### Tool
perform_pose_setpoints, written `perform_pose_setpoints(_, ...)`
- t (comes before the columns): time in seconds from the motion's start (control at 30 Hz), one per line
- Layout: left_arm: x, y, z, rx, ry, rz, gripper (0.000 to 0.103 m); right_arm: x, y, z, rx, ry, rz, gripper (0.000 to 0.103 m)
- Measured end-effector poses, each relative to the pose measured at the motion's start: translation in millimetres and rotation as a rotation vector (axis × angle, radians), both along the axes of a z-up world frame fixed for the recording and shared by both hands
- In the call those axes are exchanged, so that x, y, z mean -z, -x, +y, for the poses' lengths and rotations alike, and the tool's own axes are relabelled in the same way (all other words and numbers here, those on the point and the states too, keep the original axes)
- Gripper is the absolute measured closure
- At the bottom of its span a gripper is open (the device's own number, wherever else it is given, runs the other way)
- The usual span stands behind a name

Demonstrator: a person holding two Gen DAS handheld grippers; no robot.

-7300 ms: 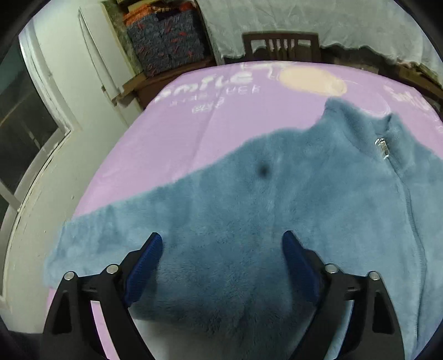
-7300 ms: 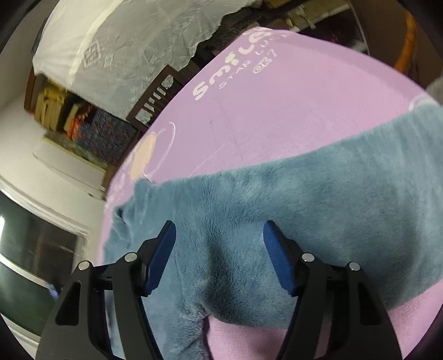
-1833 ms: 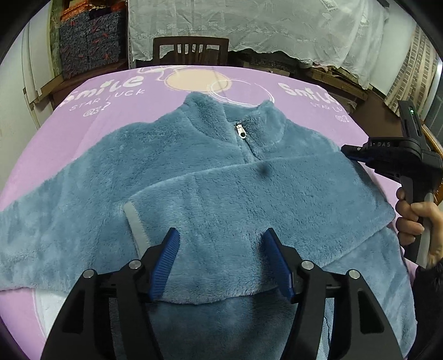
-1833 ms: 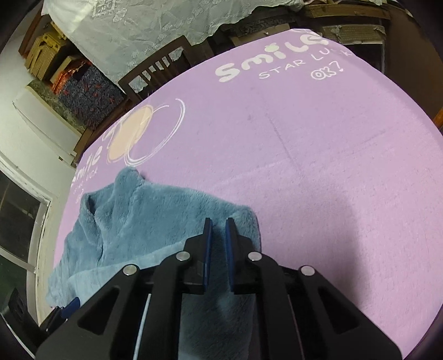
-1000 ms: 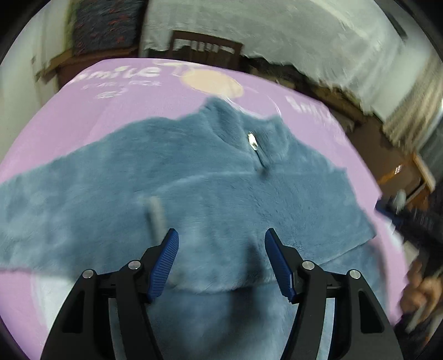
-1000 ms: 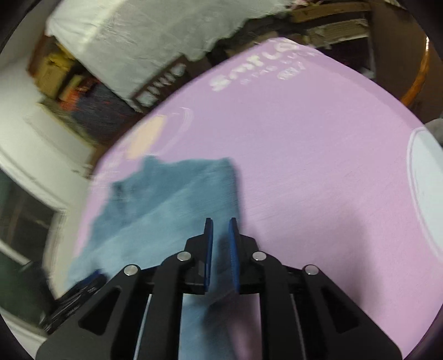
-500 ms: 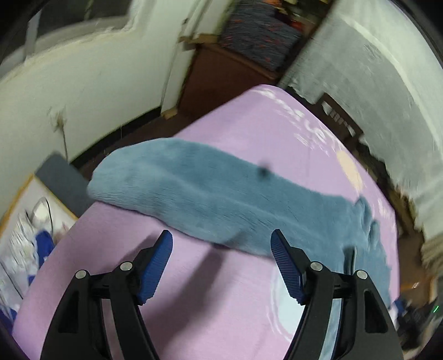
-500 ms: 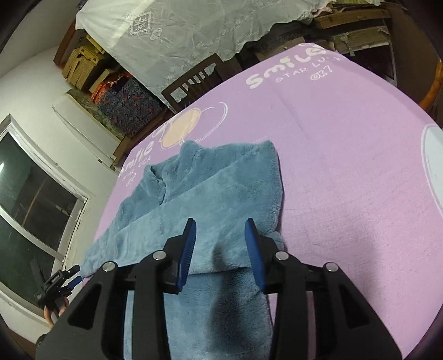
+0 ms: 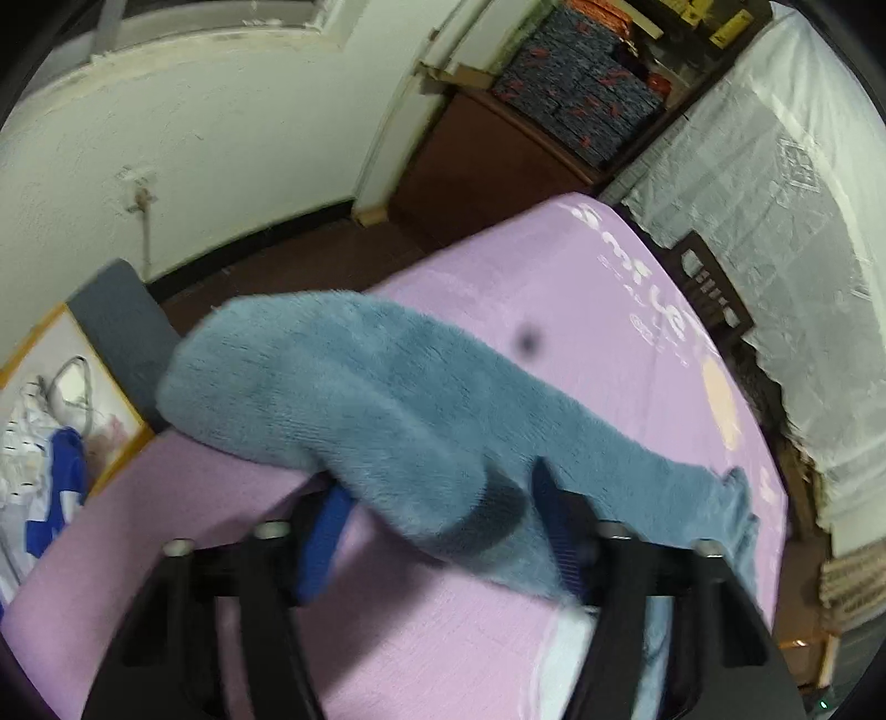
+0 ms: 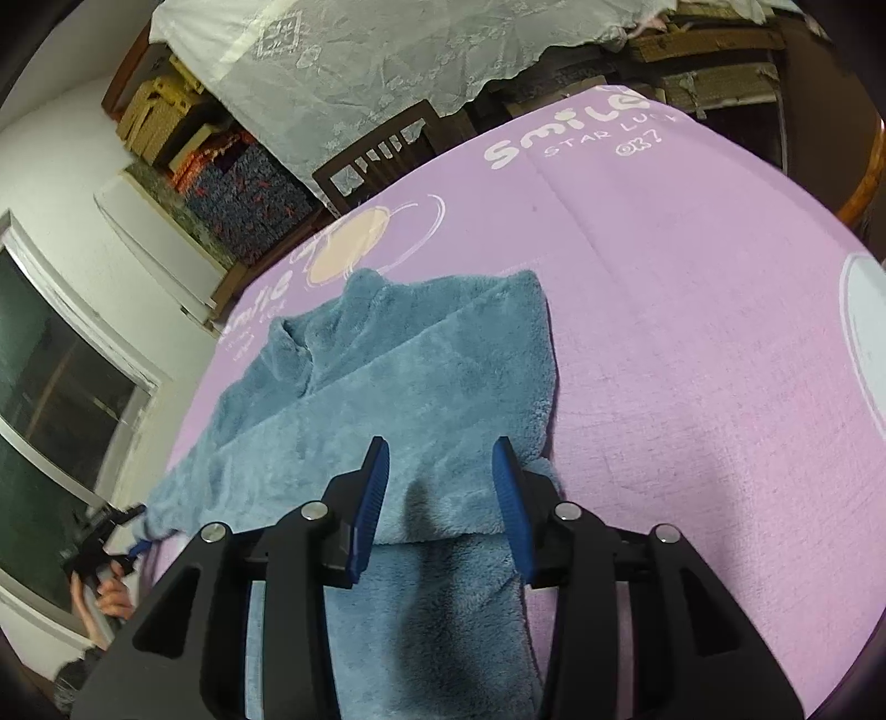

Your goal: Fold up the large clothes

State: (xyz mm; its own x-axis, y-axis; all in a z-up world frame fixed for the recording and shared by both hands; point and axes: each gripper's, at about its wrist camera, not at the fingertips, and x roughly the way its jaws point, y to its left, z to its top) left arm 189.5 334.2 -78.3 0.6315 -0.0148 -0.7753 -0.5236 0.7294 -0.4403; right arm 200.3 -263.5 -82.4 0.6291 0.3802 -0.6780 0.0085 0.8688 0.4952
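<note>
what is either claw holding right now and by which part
Nothing is held: the left claw stands open around the fleece jacket's sleeve, and the right claw is open.

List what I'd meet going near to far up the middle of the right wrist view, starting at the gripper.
Right gripper, open → blue fleece jacket with one sleeve folded across it → its collar → bare purple cover with a cream circle → wooden chair → white lace cloth.
</note>
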Motion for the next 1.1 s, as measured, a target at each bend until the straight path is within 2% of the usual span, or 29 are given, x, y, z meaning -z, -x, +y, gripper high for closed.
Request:
perform_pose_setpoints(0.03,-1.2,-0.4,0.0,0.000,-0.026,0.011,0.074,0.3,0.0,2.3,-0.003,0.013,0.000,0.064)
perform_pose_setpoints(0.2,-8.7,-1.3,0.9,0.027,-0.056,0.008,0.088,2.4,-1.3,2.4,-0.009,0.014,0.006,0.064)
perform_pose_setpoints(0.27,-18.3,-2.9,-8.3,0.043,-0.116,0.011,0.089,3.1,-1.7,1.1,-0.007,0.007,0.010,0.064)
perform_pose_setpoints(0.4,-53.2,-6.8,-46.1,0.096,-0.304,-0.008,0.089,4.8,-2.9,1.4,-0.009,0.008,0.019,0.064)
perform_pose_setpoints(0.63,-105.5,-8.7,-135.1,0.219,-0.502,-0.094,0.089,10.3,-5.5,-1.3,-0.007,-0.013,0.042,0.065)
perform_pose_setpoints(0.83,-123.5,-12.3,-228.6,0.376,-0.609,-0.156,0.089,11.4,-6.5,-0.8,-0.009,-0.016,0.046,0.065)
perform_pose_setpoints(1.1,-103.7,-16.1,-331.6,0.559,-0.618,-0.180,0.089,12.7,-8.4,-0.5,-0.014,-0.019,0.050,0.065)
